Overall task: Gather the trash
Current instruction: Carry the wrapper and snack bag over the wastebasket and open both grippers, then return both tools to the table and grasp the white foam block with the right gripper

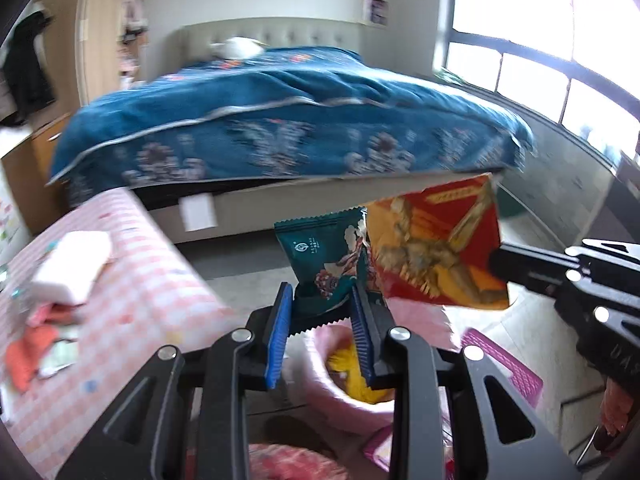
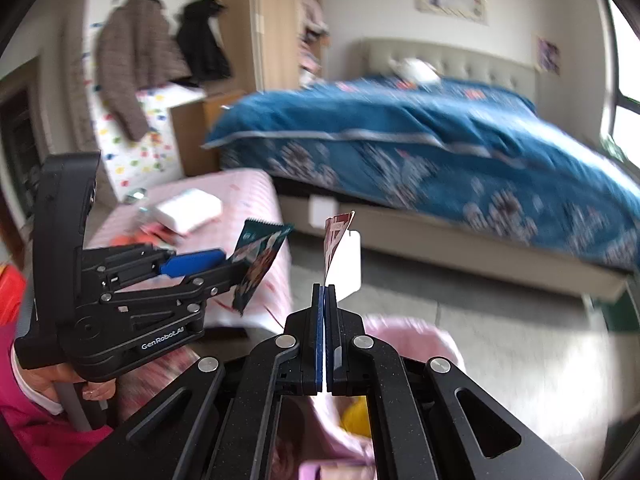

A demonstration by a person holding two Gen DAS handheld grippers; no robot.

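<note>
Teal snack wrapper (image 1: 326,258) sitting pinched between blue pads of left gripper (image 1: 322,300), jaws partly closed on its lower end. Red-yellow wrapper (image 1: 436,248) standing edge-on in right gripper (image 2: 324,292), jaws fully closed on it. Both hanging over pink-lined bin (image 1: 344,404), yellow scrap inside. Pink checked table (image 1: 132,280) edging close on left; bed frame (image 1: 320,204) beyond; bare floor (image 2: 500,340) lying open between.

Tongs hide most of the pink bin (image 1: 344,396).
</note>
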